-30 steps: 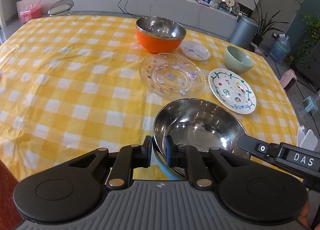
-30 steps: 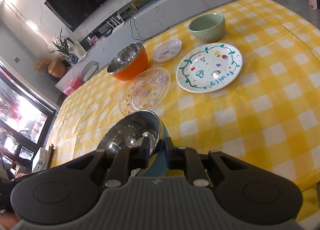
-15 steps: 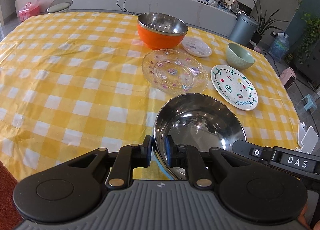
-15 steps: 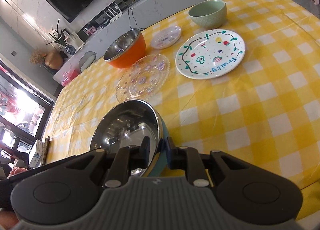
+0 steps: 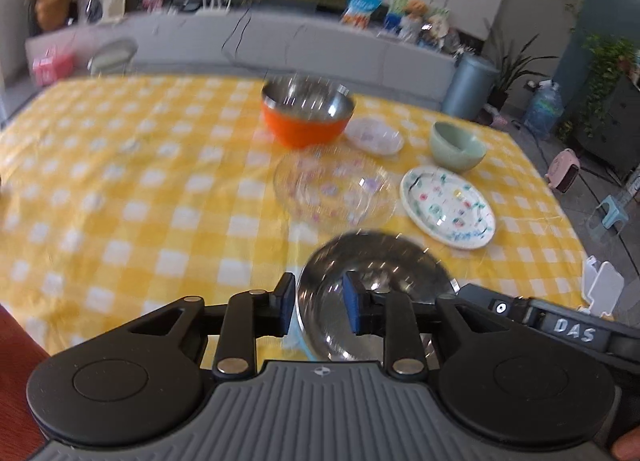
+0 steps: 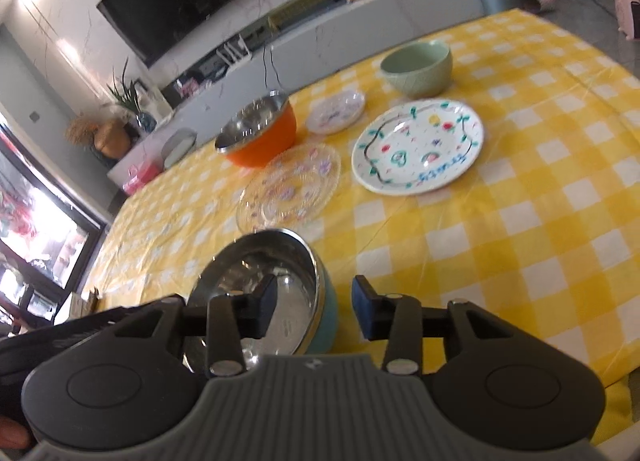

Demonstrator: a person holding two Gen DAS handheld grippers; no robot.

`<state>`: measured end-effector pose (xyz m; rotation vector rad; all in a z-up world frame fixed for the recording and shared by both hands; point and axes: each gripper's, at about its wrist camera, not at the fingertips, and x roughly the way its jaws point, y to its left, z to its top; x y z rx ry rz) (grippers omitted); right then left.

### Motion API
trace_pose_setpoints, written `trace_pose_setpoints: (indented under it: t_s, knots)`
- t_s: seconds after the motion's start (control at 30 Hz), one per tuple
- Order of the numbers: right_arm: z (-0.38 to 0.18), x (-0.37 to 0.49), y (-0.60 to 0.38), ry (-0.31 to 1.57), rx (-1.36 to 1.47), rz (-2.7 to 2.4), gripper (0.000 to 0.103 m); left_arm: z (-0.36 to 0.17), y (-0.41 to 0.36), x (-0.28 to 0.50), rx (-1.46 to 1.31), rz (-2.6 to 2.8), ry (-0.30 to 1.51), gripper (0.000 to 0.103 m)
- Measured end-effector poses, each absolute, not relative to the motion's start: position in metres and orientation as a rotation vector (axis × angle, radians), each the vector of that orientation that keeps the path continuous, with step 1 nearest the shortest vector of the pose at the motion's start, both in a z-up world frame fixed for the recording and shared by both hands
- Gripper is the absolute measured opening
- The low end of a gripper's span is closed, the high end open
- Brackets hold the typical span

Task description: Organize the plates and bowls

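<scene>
A steel bowl with a teal outside (image 5: 372, 281) (image 6: 272, 281) sits on the yellow checked table near the front edge. My left gripper (image 5: 318, 307) is open with its jaws either side of the bowl's left rim. My right gripper (image 6: 314, 307) is open astride the bowl's right rim. Beyond stand a clear glass plate (image 5: 334, 191) (image 6: 290, 187), a white painted plate (image 5: 448, 207) (image 6: 418, 147), an orange steel-lined bowl (image 5: 306, 115) (image 6: 258, 131), a small saucer (image 5: 374, 135) (image 6: 336, 112) and a green bowl (image 5: 458, 145) (image 6: 416, 69).
The table's front edge lies just under both grippers. A grey sideboard (image 5: 280, 45) with snack bags runs behind the table. A bin (image 5: 468, 87), plants and a water jug stand at the right. The left wrist view is motion-blurred.
Both grippers have opened and let go of the teal steel bowl's rim. The bowl now rests on the table, and both cameras have tilted up.
</scene>
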<state>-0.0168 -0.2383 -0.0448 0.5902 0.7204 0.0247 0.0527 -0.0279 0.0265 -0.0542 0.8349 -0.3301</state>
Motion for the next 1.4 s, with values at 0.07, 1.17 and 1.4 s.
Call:
trace_pose_setpoints:
  t_s: [0.07,1.17,1.4]
  knots:
    - [-0.042,-0.020,-0.239,0.708,0.583,0.011,0.041,0.036,-0.028,0.053,-0.045,-0.337,0.831,0.032]
    - [0.032,0.110,-0.235,0.710,0.387,-0.073,0.067,0.071,-0.026,0.187,-0.067,-0.398,0.801,0.060]
    - [0.014,0.160,-0.237,0.776,0.415,-0.060,0.067,0.054,-0.018,0.235,-0.131,-0.380,0.839,0.060]
